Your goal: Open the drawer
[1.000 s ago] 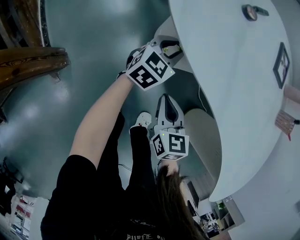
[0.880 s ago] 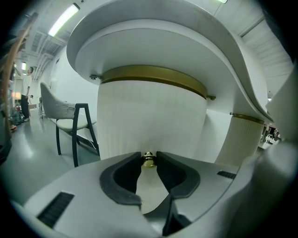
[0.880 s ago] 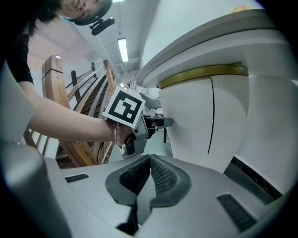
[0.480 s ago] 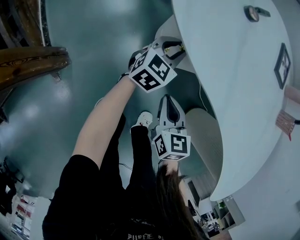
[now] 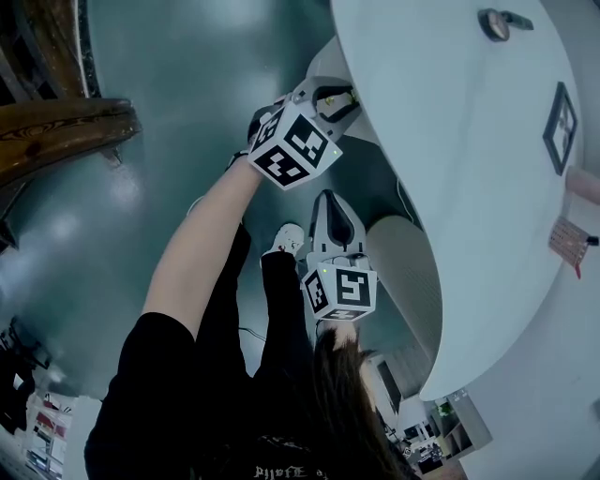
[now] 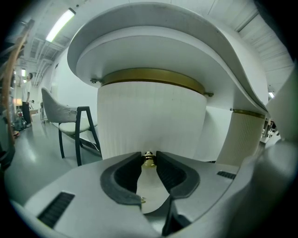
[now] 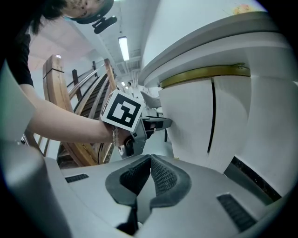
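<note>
Under the white tabletop (image 5: 450, 141) sits a curved, ribbed white drawer front (image 6: 149, 121) with a brass band along its top. A small brass knob (image 6: 148, 159) sticks out low on it. My left gripper (image 6: 148, 158) is shut on that knob, both dark pads pressing its sides. In the head view the left gripper (image 5: 339, 94) reaches under the table's edge. My right gripper (image 5: 330, 199) hangs lower, beside the drawer front (image 7: 186, 121), touching nothing. Its jaws (image 7: 150, 159) meet at the tips with nothing between them.
A grey chair (image 6: 70, 125) stands to the left of the cabinet. A second ribbed column (image 6: 244, 135) is on the right. Wooden stair rails (image 7: 70, 93) rise behind my left arm. A marker card (image 5: 561, 127) and a round object (image 5: 494, 23) lie on the tabletop.
</note>
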{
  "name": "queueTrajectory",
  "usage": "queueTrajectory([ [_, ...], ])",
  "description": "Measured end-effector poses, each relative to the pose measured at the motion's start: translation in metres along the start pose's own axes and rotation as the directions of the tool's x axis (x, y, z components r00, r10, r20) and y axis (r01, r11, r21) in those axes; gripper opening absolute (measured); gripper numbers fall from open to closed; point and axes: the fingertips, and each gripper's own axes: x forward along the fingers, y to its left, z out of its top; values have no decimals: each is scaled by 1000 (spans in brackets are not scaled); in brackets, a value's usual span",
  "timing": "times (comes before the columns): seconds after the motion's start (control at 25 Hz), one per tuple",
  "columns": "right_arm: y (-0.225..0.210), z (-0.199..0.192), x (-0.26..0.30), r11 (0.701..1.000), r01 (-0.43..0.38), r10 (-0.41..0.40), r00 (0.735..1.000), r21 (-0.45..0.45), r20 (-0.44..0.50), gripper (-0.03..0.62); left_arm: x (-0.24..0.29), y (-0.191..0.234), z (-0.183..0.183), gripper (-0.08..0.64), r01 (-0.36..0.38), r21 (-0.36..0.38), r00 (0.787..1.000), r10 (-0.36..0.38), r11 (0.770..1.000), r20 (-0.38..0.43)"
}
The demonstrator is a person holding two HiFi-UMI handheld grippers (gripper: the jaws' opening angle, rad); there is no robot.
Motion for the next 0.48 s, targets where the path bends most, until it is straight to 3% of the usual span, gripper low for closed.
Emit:
queueTrajectory([
  [0.48,6,2,-2,1000,8,-8,1000,10,0,26,-20,0,-9,115,9,-16,1000,-9,1000,-19],
])
